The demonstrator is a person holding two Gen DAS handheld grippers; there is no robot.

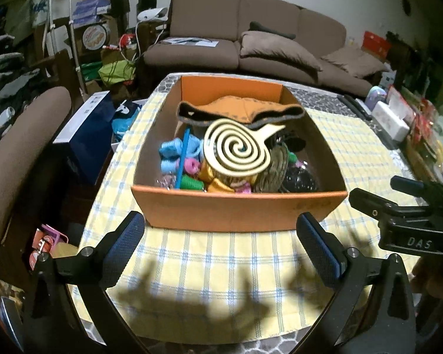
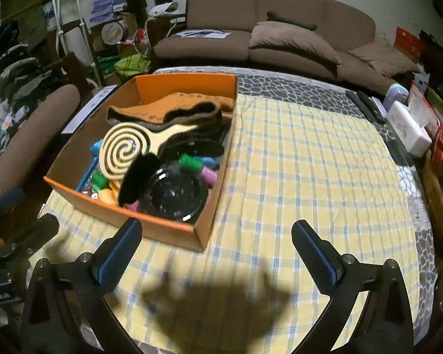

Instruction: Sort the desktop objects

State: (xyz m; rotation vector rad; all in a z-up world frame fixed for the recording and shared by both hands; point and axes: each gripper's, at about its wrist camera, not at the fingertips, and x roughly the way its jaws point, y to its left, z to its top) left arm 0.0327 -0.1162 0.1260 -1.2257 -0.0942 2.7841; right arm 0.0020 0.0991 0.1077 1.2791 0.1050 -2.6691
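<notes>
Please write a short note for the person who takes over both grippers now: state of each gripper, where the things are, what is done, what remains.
Left gripper: open, empty, above the checked cloth in front of the orange box.
Right gripper: open, empty, over the cloth beside the box's near right corner.
Things: all in the box. A spiral paddle lies on top, an orange cloth piece at the back, coloured rollers on the left, a black round lid on the right.
Done: nothing is out on the cloth.
Left: take things out and sort them all.
</notes>
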